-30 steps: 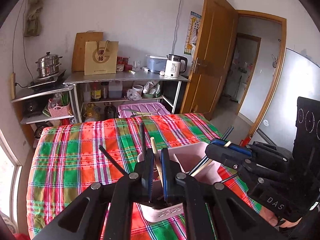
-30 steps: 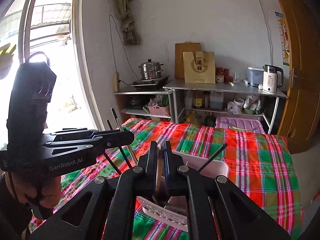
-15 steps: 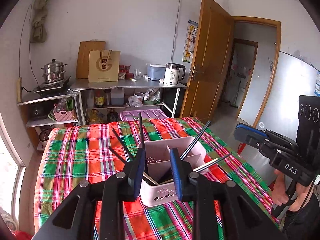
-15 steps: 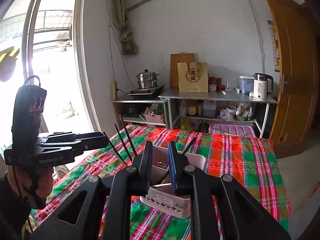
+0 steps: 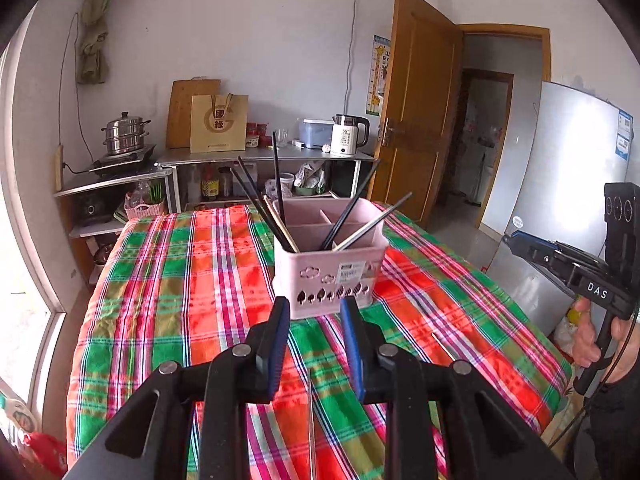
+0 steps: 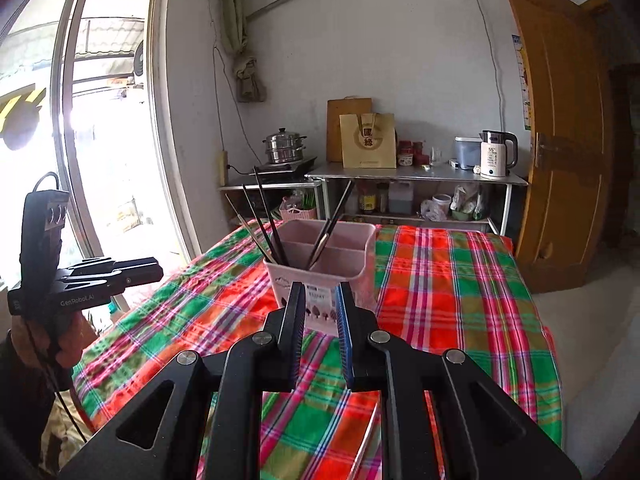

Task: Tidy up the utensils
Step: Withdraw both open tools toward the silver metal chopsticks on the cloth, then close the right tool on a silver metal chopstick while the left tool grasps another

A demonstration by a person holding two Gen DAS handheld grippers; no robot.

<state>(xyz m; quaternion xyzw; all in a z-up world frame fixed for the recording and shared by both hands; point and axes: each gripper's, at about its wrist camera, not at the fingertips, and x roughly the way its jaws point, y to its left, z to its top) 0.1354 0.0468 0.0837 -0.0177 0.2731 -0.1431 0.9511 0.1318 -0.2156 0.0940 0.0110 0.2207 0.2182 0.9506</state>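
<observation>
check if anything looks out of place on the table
Yes. Two loose utensils lie flat on the plaid tablecloth instead of standing in the pink holder: a thin metal one just below the left gripper, another to its right.

"DAS" is printed on the right hand-held gripper (image 5: 516,241), "GenRobot.AI" on the left hand-held gripper (image 6: 154,270). The kettle (image 6: 496,155) shows "55". The paper bag (image 6: 368,141) bears "國緣".
</observation>
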